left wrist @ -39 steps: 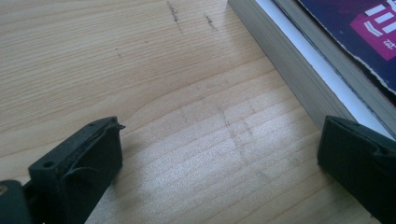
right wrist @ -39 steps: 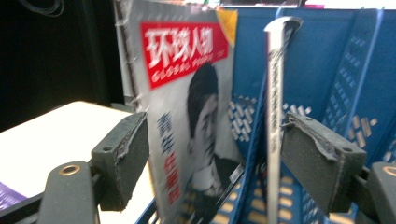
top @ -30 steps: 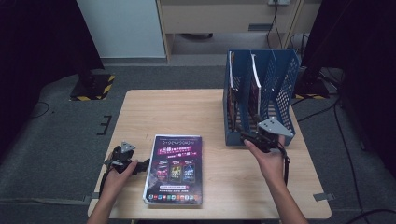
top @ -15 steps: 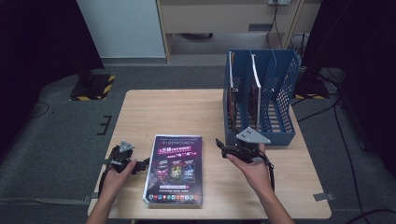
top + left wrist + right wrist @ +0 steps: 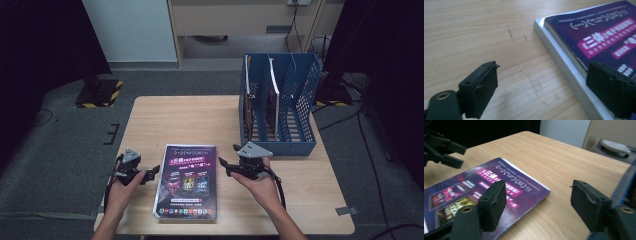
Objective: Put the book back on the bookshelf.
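We have a thick purple-covered book (image 5: 187, 181) lying flat on the table (image 5: 190, 120), cover up, near the person's edge and a little left of the middle. We judge it fairly heavy for its footprint and stiff as a block, though the glossy cover looks slick and the thin cover alone would bend or tear if pinched by itself. The better hold, we think, is across the whole thickness at a long edge or a corner, so that the pages and both covers are taken together; with the book flat on the wood, one edge would first have to be tipped up to get a jaw underneath.

Our left gripper (image 5: 150, 173) sits just beside the book's left long edge. Its jaws have just been closing a little but stand open, with bare table between them; in the left gripper view the white page edge (image 5: 564, 72) runs just inside one jaw, so the book is beside the gap rather than in it, and nothing is held.

Our right gripper (image 5: 226, 164) hovers off the book's far right corner, between the book and the blue file rack (image 5: 280, 145), which stands at the far right with other books upright in it. Its jaws have also just been closing, yet remain wide apart and empty; the right gripper view shows that corner (image 5: 541, 191) lying ahead of them, near but not touching.
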A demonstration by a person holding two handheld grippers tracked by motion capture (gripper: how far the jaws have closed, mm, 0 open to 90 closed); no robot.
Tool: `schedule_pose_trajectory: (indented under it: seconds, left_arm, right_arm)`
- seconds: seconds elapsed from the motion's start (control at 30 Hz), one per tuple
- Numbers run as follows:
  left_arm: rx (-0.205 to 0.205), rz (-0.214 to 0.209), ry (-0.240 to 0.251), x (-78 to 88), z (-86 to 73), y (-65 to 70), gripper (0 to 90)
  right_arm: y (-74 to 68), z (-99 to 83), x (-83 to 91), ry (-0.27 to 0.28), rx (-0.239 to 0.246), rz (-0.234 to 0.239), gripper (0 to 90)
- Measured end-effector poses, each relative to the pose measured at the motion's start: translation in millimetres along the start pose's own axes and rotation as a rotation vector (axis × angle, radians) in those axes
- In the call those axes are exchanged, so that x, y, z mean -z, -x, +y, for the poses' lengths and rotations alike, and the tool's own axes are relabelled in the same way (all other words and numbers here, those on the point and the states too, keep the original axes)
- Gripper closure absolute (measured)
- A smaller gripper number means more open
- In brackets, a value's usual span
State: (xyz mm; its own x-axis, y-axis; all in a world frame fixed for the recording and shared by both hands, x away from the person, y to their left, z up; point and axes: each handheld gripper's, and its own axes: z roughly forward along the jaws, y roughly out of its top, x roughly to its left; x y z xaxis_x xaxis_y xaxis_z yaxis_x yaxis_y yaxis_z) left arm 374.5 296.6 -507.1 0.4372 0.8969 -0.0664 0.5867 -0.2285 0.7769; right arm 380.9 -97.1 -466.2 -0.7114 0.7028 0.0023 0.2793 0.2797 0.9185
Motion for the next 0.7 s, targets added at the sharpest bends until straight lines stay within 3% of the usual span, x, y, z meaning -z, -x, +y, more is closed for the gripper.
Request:
schedule_pose_trajectory:
  seconds: [0.3, 0.47, 0.7]
  left_arm:
    - [-0.05, -0.05, 0.03, 5.2, 10.0, 25.4, 21.8]
    - [-0.091, -0.083, 0.009, 1.7, 11.7, 38.3, 25.6]
    - [-0.114, -0.098, -0.015, -7.0, 11.6, 46.1, 33.5]
  right_arm:
    - [-12.2, -4.8, -12.3, -0.053, 0.041, 0.05, 43.3]
    - [-18.2, -8.6, -17.5, -0.082, 0.06, 0.065, 49.6]
    - [-20.4, -10.5, -19.8, -0.096, 0.071, 0.084, 55.4]
